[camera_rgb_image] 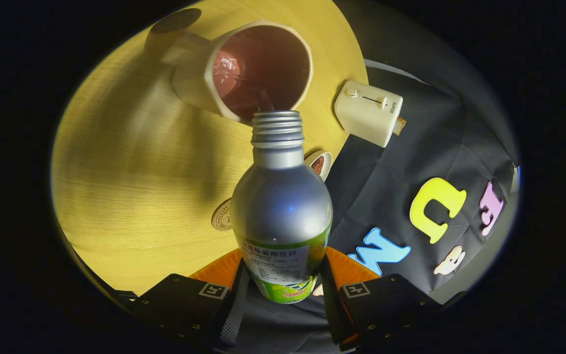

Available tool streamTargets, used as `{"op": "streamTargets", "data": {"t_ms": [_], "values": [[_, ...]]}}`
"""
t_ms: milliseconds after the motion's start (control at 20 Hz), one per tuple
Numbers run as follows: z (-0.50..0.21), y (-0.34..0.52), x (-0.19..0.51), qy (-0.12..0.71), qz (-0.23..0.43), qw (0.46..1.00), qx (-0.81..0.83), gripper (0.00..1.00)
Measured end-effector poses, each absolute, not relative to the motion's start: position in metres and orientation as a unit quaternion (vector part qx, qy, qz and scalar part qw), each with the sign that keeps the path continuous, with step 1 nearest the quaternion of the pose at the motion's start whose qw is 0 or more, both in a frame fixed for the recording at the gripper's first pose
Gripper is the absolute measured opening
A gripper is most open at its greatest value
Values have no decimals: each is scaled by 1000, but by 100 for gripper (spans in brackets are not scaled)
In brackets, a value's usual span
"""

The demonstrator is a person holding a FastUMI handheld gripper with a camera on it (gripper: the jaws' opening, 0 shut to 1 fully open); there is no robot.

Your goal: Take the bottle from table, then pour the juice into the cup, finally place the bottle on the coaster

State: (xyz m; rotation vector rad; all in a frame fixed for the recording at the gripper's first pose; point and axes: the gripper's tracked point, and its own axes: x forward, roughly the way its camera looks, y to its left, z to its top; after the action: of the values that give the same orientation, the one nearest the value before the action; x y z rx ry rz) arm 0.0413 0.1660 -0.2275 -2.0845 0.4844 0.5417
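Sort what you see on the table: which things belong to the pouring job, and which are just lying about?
Job:
- bottle, cap off, clamped between the fingers, mouth at the cup
- cup, dark juice inside
- coaster, partly hidden behind the bottle

Lying about:
- small cream toaster at the table's edge
- small round item beside the bottle's neck

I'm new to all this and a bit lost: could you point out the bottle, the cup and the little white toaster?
bottle [281, 201]: gripper view, silver shoulder.
cup [192, 81]: gripper view, pale outer wall.
toaster [367, 114]: gripper view, its side with the slider.
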Motion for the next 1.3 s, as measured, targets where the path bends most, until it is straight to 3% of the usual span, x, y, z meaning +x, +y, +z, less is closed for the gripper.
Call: {"op": "streamTargets", "data": {"t_ms": [1300], "values": [[-216,170,45,190,212,378,-881,69]]}}
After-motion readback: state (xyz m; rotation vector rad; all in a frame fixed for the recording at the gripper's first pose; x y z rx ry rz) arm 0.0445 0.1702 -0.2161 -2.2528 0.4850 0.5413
